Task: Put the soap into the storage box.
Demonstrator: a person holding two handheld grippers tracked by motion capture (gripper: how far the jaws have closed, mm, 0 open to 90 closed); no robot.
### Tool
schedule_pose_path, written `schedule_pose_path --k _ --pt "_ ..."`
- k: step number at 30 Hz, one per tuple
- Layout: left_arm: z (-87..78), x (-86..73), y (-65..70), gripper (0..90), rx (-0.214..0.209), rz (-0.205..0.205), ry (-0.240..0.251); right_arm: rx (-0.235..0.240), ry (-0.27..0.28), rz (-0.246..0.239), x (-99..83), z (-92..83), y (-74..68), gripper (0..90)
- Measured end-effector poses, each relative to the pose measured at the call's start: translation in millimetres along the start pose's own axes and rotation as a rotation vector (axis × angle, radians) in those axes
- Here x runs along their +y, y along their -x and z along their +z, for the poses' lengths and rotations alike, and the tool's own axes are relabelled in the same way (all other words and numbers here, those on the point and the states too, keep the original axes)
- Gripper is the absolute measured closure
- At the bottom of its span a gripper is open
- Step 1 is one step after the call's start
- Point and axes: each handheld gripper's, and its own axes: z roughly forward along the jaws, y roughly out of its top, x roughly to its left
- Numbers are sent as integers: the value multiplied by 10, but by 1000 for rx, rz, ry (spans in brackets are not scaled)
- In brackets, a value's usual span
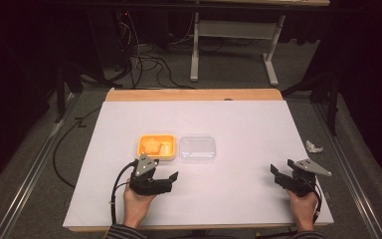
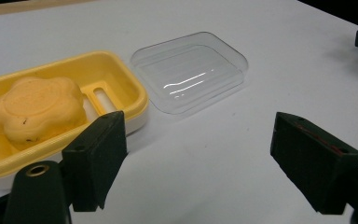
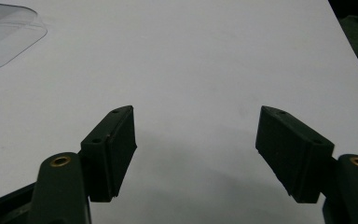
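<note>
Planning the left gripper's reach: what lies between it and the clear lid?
Nothing: bare white table between left gripper and clear lid, per left gripper view.

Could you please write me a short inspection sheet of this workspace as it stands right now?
Surface: white table with a wooden far edge, bare around the job's things.
Job's things: yellow soap dish holding an orange flower-shaped soap; clear lid lies beside it, off the dish.
Clutter: crumpled white scrap off the table's right edge.
Grippers: left gripper open, near the dish, holding nothing; right gripper open, over bare table, holding nothing.
Cables: black cable trails from the left gripper; loose cables on the floor beyond.
Surroundings: grey carpet, white table frame, dark room.
</note>
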Motion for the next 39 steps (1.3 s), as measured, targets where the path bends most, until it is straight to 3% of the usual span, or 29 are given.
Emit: schedule_pose_path --k 39 --pt "458 -111 83 194 28 7 -64 3 10 0 -5 -13 1 290"
